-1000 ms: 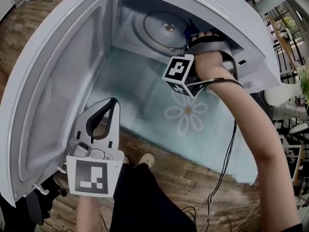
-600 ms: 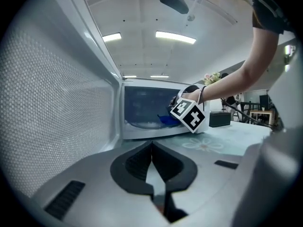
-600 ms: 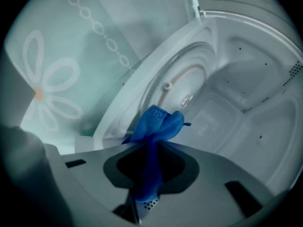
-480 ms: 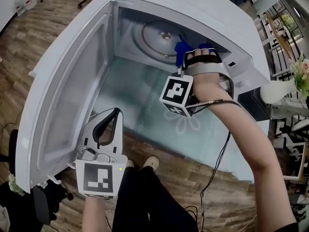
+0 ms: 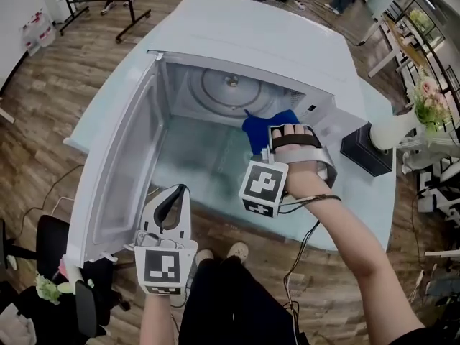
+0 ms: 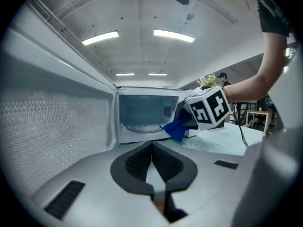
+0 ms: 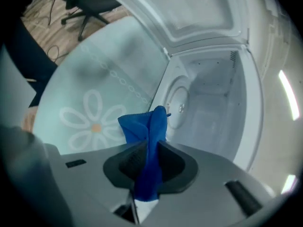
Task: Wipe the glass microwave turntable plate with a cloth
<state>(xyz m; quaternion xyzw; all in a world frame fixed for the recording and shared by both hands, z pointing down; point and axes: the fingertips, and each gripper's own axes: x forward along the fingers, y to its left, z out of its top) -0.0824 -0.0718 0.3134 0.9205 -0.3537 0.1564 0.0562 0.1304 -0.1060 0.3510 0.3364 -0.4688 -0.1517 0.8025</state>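
The glass turntable plate (image 5: pixel 231 86) lies inside the open white microwave (image 5: pixel 244 34) and shows as a pale disc (image 7: pixel 175 102) in the right gripper view. My right gripper (image 7: pixel 147 159) is shut on a blue cloth (image 7: pixel 150 126), which stands up between the jaws. In the head view the cloth (image 5: pixel 266 129) hangs just outside the cavity's front right corner, clear of the plate. My left gripper (image 5: pixel 179 191) hovers near the table's front edge, below the open door, shut and empty (image 6: pixel 152 149). From there the cloth (image 6: pixel 179 129) appears in front of the cavity.
The microwave door (image 5: pixel 118 167) swings out to the left. The glass table top (image 7: pixel 87 122) carries a flower pattern. A black box (image 5: pixel 366 149) and a white vase of flowers (image 5: pixel 420 99) stand at the right. An office chair (image 5: pixel 43 254) is on the wooden floor at the lower left.
My right gripper has drawn back out of the microwave cavity with the blue cloth, off the plate, rolling as it came. The left gripper has risen a little.
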